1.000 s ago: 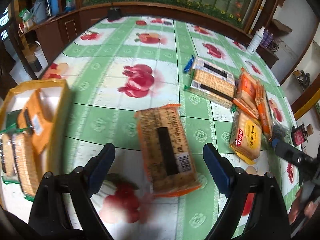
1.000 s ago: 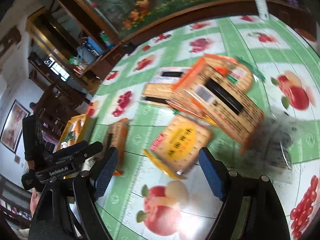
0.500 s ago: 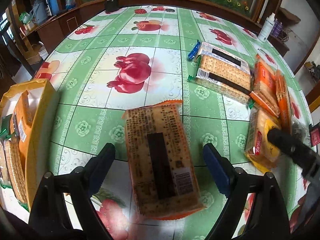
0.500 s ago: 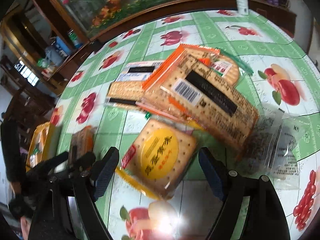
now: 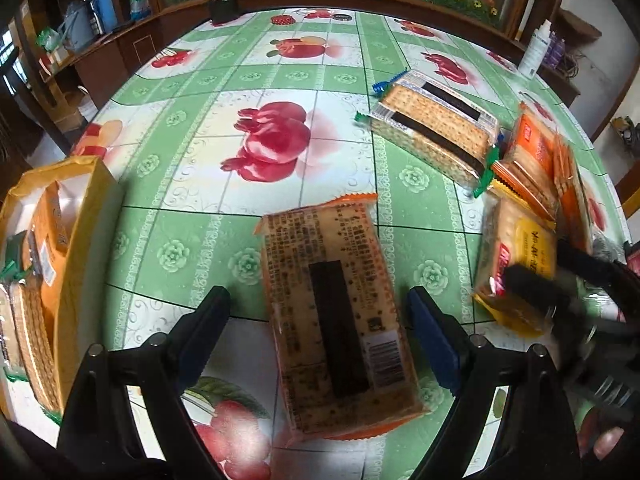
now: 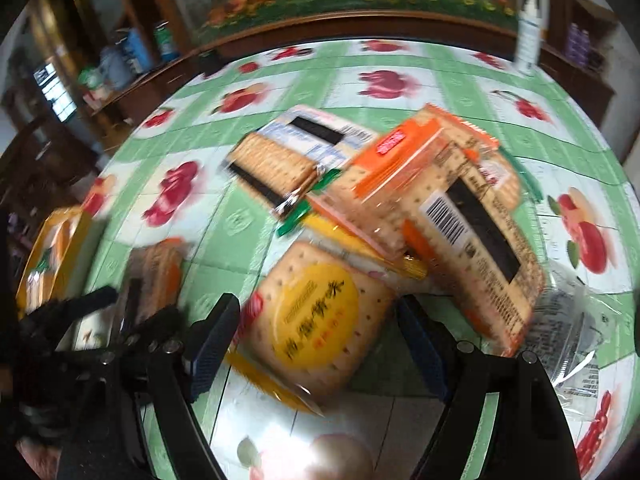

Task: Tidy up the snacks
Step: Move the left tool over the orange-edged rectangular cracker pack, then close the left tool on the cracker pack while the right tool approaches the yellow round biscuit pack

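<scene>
An orange-wrapped cracker pack (image 5: 336, 312) lies flat on the fruit-print tablecloth, its barcode end nearest the camera. My left gripper (image 5: 320, 332) is open and straddles it, with a gap at each blue pad. In the right wrist view a square cracker pack with a round yellow label (image 6: 316, 320) lies between the fingers of my right gripper (image 6: 316, 336). That gripper is open, its pads close beside the pack's edges. The same yellow-label pack (image 5: 516, 264) shows at the right of the left wrist view, partly behind a blurred black finger.
A yellow box (image 5: 80, 240) holding several cracker packs stands at the table's left edge. A green-ended cracker pack (image 5: 432, 132), stacked orange packs (image 6: 440, 200) and a clear plastic bag (image 6: 572, 332) crowd the right side. A white bottle (image 5: 534, 54) stands far right.
My left gripper sank a little around the orange pack. My right gripper swung across and now frames the yellow-label pack squarely between its fingers.
</scene>
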Demonstrator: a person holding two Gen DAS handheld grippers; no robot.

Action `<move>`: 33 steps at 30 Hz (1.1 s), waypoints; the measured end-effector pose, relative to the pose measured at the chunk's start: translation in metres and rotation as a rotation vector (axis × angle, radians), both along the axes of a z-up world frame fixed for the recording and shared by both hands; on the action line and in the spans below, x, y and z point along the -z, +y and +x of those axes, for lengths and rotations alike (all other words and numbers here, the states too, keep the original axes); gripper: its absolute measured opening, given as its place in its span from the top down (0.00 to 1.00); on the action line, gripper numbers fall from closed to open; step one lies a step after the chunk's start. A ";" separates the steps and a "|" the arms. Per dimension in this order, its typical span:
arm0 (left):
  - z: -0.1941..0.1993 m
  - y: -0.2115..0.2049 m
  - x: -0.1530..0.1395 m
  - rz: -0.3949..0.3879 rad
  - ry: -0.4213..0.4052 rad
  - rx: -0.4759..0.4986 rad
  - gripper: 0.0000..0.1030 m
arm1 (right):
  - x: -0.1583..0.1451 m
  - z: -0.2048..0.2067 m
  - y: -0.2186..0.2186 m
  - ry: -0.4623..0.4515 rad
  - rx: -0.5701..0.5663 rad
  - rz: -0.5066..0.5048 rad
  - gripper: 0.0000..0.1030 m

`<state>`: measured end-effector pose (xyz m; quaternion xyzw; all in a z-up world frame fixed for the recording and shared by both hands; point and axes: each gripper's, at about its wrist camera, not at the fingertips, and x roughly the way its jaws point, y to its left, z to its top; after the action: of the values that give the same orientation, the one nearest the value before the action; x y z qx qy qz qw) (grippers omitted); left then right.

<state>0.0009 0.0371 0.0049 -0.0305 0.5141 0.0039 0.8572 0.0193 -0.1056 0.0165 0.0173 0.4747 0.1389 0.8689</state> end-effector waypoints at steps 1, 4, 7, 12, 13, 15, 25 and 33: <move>0.000 0.002 -0.001 -0.013 -0.004 -0.007 0.13 | 0.002 -0.003 0.001 0.003 -0.026 -0.027 0.22; 0.001 0.006 -0.005 -0.021 -0.012 -0.020 0.13 | -0.003 -0.009 -0.015 -0.017 0.021 0.030 0.21; 0.001 0.007 -0.007 -0.006 -0.015 -0.018 0.13 | -0.008 -0.004 -0.030 0.001 0.085 0.158 0.20; 0.000 0.012 -0.009 -0.012 -0.020 -0.024 0.13 | -0.010 0.010 -0.002 -0.005 0.088 0.044 0.20; -0.001 0.013 -0.009 -0.019 -0.017 -0.026 0.13 | -0.009 0.014 0.004 -0.014 0.093 0.000 0.20; -0.001 0.014 -0.008 -0.018 -0.017 -0.025 0.13 | -0.004 0.020 0.013 -0.020 0.104 -0.098 0.20; -0.001 0.005 -0.007 -0.030 -0.015 -0.003 0.13 | -0.005 -0.013 -0.031 0.009 0.056 -0.029 0.20; 0.002 -0.005 -0.001 -0.012 0.002 0.003 0.13 | -0.001 -0.024 -0.033 0.040 0.134 0.039 0.19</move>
<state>0.0026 0.0322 0.0054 -0.0348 0.5149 -0.0007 0.8565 -0.0047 -0.1390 0.0179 0.0685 0.4868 0.0893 0.8662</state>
